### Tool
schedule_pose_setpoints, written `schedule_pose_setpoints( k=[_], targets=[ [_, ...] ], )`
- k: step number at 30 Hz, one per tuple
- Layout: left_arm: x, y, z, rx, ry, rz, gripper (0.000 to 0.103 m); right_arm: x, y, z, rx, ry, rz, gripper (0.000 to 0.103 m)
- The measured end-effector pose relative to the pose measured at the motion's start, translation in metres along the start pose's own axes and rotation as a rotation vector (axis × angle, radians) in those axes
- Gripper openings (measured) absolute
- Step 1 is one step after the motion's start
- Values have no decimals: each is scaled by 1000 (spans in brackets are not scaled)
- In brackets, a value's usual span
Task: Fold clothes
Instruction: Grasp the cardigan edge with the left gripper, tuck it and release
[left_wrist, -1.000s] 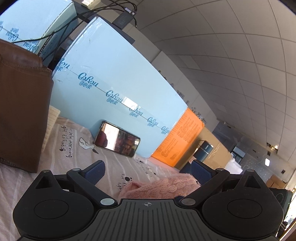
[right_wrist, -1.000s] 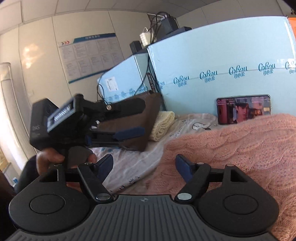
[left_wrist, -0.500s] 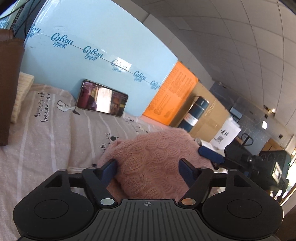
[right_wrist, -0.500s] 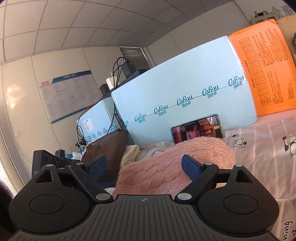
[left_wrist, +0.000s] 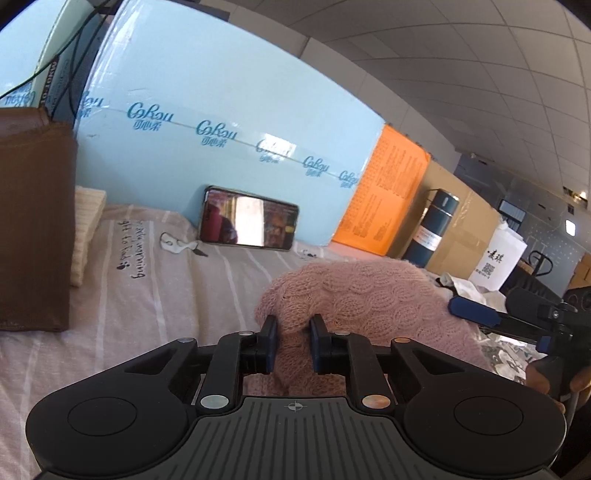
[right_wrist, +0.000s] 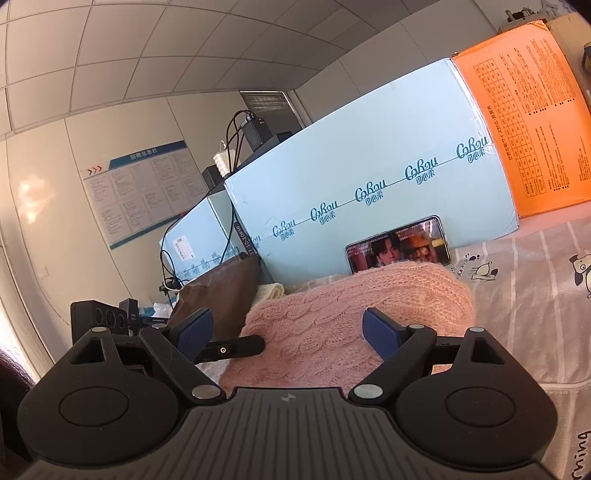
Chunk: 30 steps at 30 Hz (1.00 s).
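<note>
A pink cable-knit sweater (left_wrist: 362, 295) lies bunched on a striped bed sheet (left_wrist: 147, 295). My left gripper (left_wrist: 293, 334) is shut on a fold of the sweater at its near edge. In the right wrist view the sweater (right_wrist: 332, 317) fills the middle. My right gripper (right_wrist: 288, 332) is open with its blue pads wide apart, the sweater between and beyond them. The left gripper's finger (right_wrist: 229, 347) shows at the sweater's left side. The right gripper (left_wrist: 476, 310) shows at the right of the left wrist view.
A phone (left_wrist: 247, 221) leans on a light blue carton (left_wrist: 221, 110) at the back. An orange box (left_wrist: 388, 199) and a dark flask (left_wrist: 432, 229) stand to the right. A brown bag (left_wrist: 33, 240) and a cream knit (left_wrist: 85, 236) are at the left.
My left gripper has closed on the pink sweater's edge; it was open half a second ago. The right gripper has stayed open and moved slightly closer over the sweater.
</note>
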<state>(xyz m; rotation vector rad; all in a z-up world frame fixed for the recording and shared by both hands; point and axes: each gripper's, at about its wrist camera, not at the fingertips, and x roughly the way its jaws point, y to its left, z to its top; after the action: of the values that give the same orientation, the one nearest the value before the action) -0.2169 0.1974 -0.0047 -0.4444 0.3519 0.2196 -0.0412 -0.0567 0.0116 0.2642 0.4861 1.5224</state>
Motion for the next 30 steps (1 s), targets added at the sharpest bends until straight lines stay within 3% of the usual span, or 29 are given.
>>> schedule_pose_setpoints(
  k=[8,11,15,18,22,25,30],
  targets=[
    [3,2,-1,-20,-1,-17,25,-1,-8,1,61,20,78,88],
    [6,2,-2,-24,20,-21,39,9,-12,0,68,71,-9,89],
    [12,-2,-6,4,53,-25,40,25,-24,-9,110,148,-103,89],
    [17,-2,-8,8,79,-7,42,27,-26,-11,109,160,-116,90],
    [19,-1,-9,10,92,29,51,27,-25,-13,97,160,-120,90],
    [15,-1,-8,8,74,27,52,24,-24,-13,97,140,-108,90],
    [6,0,-5,-16,23,-16,70,6,-18,-8,88,41,-2,90]
  ],
)
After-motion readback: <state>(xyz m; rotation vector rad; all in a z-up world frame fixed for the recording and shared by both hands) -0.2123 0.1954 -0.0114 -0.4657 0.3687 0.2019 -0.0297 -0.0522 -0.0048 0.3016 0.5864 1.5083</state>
